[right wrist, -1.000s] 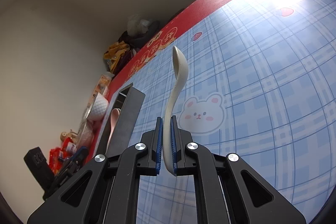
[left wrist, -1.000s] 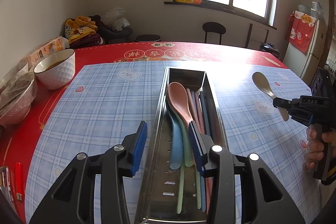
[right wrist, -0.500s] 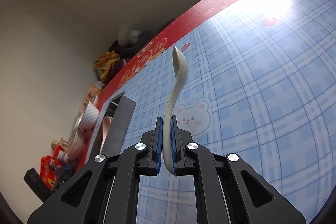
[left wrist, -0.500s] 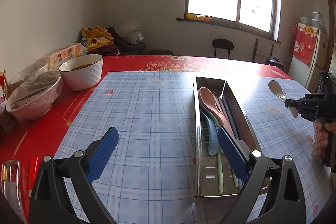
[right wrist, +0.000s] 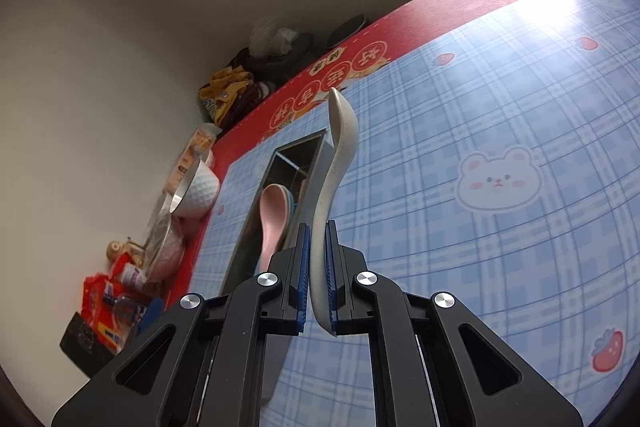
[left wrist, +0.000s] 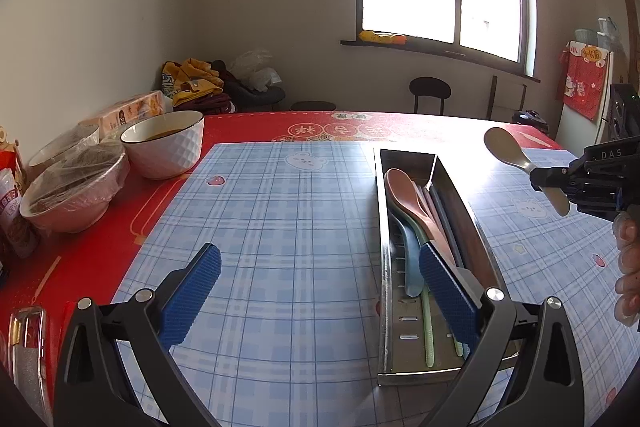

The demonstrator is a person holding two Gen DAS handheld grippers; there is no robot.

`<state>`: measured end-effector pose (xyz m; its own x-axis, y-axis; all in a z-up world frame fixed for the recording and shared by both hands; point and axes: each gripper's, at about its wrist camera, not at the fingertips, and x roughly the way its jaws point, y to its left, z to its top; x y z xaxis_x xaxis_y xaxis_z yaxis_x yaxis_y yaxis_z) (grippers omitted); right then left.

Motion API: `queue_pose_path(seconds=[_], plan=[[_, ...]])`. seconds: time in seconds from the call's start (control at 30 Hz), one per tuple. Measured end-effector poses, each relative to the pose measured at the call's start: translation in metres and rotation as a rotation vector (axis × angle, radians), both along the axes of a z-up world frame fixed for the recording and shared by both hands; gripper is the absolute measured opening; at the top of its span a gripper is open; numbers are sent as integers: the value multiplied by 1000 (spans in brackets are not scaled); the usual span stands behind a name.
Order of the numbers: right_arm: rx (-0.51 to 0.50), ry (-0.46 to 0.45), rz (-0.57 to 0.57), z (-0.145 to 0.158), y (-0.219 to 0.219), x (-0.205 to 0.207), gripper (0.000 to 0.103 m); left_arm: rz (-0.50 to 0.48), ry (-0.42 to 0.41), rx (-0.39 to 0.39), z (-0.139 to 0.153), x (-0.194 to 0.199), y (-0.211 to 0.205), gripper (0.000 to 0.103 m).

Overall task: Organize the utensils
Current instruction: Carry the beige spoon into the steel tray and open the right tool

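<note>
Jaws of right gripper (right wrist: 316,267) clench white spoon (right wrist: 334,163) aloft; left gripper (left wrist: 320,287) gapes, empty.

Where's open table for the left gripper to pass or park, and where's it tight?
Free: the blue plaid mat between the white bowl and the metal tray, under the open left gripper. Also free: mat right of the tray, below the right gripper holding the cream spoon. Crowded: left edge, with the bowl, a covered bowl and packets.

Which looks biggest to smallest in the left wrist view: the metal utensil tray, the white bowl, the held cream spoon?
1. metal utensil tray
2. white bowl
3. cream spoon

Apparent size only; fisheye nearness skews it, though the order looks clear.
</note>
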<state>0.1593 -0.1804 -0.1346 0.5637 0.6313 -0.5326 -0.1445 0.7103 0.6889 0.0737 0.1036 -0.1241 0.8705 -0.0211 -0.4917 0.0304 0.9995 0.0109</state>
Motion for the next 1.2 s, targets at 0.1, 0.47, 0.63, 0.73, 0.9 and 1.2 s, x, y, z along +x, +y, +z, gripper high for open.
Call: queue_pose_path(seconds=[0.1, 0.47, 0.63, 0.73, 0.9, 1.2], plan=[[8, 6, 37, 6, 29, -1, 8, 2, 18, -16, -2, 3, 4, 97], [-66, 92, 108, -8, 102, 10, 8, 29, 65, -131, -8, 9, 26, 97], [-121, 106, 106, -14, 112, 14, 8, 27, 64, -135, -8, 9, 26, 97], [-145, 111, 100, -17, 114, 15, 9, 26, 65, -144, -7, 9, 27, 97], [-199, 99, 100, -16, 118, 18, 10, 26, 68, -151, -7, 9, 28, 97], [-298, 62, 111, -12, 121, 18, 22, 25, 69, -153, -7, 9, 28, 97]])
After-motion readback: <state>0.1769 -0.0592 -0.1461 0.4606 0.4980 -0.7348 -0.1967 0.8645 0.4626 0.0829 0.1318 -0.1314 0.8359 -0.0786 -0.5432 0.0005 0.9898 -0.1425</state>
